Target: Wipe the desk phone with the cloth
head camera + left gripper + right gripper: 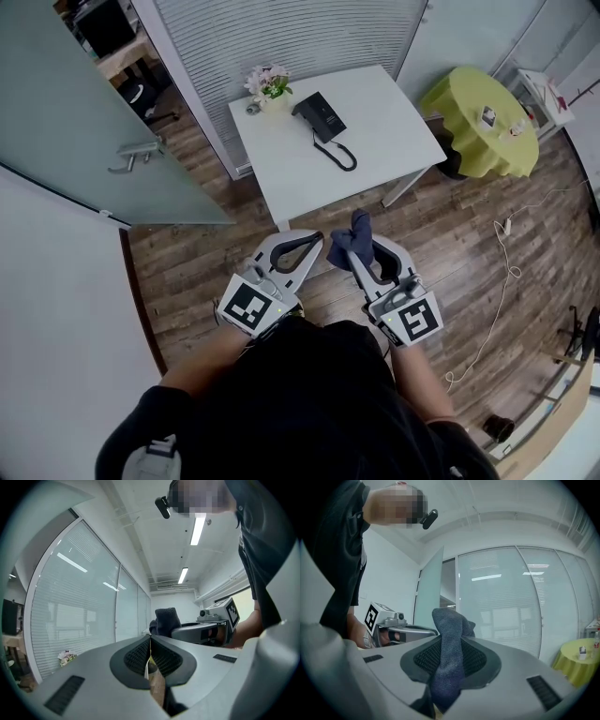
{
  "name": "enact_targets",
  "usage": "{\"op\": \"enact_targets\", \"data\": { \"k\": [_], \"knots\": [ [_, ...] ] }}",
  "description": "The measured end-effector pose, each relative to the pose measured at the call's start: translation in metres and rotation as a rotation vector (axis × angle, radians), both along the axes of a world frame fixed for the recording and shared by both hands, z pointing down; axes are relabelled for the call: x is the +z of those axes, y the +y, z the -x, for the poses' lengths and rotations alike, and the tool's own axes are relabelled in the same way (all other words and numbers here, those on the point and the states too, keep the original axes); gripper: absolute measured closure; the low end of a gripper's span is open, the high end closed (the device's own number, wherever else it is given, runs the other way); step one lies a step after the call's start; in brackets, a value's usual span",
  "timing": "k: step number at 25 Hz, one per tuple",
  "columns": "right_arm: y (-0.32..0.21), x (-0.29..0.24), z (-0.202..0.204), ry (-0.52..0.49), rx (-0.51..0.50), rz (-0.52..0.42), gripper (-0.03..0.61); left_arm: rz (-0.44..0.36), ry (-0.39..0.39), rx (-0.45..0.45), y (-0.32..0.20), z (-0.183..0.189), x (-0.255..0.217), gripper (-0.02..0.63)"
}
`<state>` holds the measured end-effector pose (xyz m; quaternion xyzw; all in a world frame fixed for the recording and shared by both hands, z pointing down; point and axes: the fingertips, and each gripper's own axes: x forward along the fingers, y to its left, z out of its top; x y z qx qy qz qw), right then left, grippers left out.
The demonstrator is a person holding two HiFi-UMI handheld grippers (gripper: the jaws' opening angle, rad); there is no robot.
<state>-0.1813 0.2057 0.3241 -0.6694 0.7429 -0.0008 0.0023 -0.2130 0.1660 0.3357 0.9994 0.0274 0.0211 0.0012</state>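
A black desk phone (320,116) with a coiled cord lies on the white table (375,112), far ahead of both grippers. My right gripper (359,246) is shut on a dark blue cloth (349,244), which sticks up between its jaws (449,648). My left gripper (315,239) is shut with nothing between its jaws, and they meet in a thin line (150,644). Both grippers are held close to the person's body over the wooden floor, side by side. From the left gripper view the cloth (167,619) and the right gripper (206,625) show to the right.
A small pot of flowers (267,86) stands on the table's far left corner next to the phone. A round yellow-green table (483,141) is at the right. A glass door (84,122) stands open at the left. A white cable (502,281) trails on the floor at the right.
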Motion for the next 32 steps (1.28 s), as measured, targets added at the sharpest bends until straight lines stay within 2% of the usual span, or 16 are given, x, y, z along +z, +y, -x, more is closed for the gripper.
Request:
{"op": "enact_targets", "data": {
  "k": [6, 11, 25, 32],
  "knots": [
    [-0.016, 0.006, -0.025, -0.010, 0.012, -0.002, 0.466, 0.011, -0.010, 0.001, -0.020, -0.022, 0.009, 0.603],
    [-0.022, 0.015, -0.067, -0.013, 0.008, 0.006, 0.466, 0.011, -0.011, -0.004, -0.025, -0.062, 0.013, 0.603],
    [-0.034, 0.012, -0.208, -0.014, -0.145, -0.007, 0.466, -0.015, -0.034, -0.136, -0.026, -0.201, 0.010, 0.603],
    [-0.035, 0.018, -0.251, -0.025, -0.215, 0.006, 0.466, -0.007, -0.054, -0.203, -0.020, -0.240, 0.015, 0.603]
  ]
}}
